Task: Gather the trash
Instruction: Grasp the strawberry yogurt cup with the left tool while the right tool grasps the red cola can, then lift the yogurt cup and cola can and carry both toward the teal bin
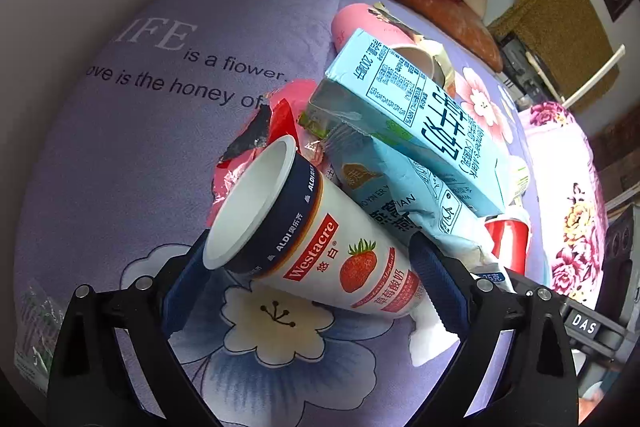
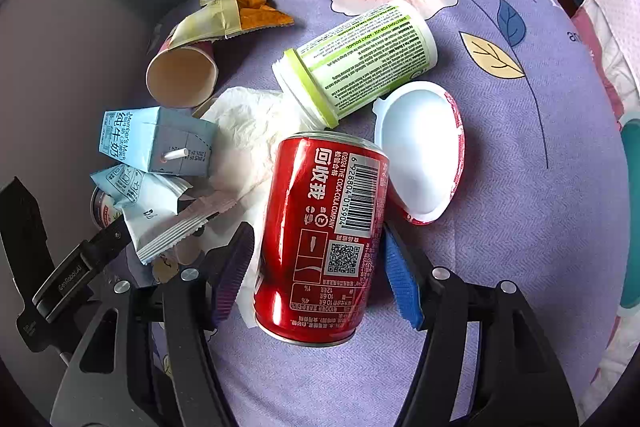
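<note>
A red can (image 2: pixel 324 235) lies on its side on a purple flowered cloth (image 2: pixel 500 187), between the right tool's (image 2: pixel 320 267) pads, which sit against its sides in a grip. A white strawberry yogurt cup (image 1: pixel 312 251) lies tipped between the left tool's (image 1: pixel 312 287) blue pads, which look closed on it, though contact is hard to confirm. Around them sit a blue milk carton (image 2: pixel 156 143), blue wrappers (image 2: pixel 152 211), crumpled tissue (image 2: pixel 248 131), a green-labelled jar (image 2: pixel 360 59), a paper cup (image 2: pixel 180 75) and a white lid (image 2: pixel 420 151)
</note>
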### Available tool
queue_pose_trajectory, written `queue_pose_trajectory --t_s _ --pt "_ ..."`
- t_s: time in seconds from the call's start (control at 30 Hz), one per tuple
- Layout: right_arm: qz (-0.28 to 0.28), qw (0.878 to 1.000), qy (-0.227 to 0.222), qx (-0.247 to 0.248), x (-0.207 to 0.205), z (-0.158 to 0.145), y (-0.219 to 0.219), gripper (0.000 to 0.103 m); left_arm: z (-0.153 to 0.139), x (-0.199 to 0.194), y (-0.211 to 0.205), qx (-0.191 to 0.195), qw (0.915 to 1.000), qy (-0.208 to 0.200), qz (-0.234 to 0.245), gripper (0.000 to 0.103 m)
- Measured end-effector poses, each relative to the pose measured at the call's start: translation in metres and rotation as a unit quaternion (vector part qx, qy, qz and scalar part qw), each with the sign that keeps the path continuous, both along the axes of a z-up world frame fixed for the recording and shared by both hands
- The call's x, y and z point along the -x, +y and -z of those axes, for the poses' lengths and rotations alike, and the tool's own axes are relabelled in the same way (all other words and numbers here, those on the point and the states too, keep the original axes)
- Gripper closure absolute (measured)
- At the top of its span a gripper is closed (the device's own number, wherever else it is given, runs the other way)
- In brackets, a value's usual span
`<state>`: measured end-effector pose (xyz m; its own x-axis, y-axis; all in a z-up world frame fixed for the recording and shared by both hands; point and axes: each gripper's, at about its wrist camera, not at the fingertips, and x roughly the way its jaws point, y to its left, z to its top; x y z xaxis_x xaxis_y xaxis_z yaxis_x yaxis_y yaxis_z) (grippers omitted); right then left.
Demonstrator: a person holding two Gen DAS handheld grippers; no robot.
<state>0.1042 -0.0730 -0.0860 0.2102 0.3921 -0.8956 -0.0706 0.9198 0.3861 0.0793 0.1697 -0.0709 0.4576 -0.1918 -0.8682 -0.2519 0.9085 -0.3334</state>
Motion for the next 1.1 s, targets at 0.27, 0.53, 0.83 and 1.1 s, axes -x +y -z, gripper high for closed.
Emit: queue_pose_trajectory --t_s 0.27,0.53,0.83,1.1 --pt "-0.006 1.0 -0.026 0.01 0.015 -0.005 -0.001 0.045 -0.003 0.004 -0.012 -0.025 0.9986 -0.008 0.046 0.05" --pt "-0.008 0.999 -0.038 0.009 0.049 -0.019 -0.02 0.045 -0.011 0.034 -0.026 -0.056 0.9834 -0.009 0.172 0.05" --pt "0.016 0.998 -0.039 0.037 0.085 -0.013 -0.056 0.045 -0.003 0.054 -0.077 -0.067 0.957 0.002 0.282 0.05" --pt "0.027 0.995 -0.055 0.074 0.093 -0.009 -0.076 0.045 0.002 0.044 -0.067 -0.08 0.972 0.014 0.22 0.038"
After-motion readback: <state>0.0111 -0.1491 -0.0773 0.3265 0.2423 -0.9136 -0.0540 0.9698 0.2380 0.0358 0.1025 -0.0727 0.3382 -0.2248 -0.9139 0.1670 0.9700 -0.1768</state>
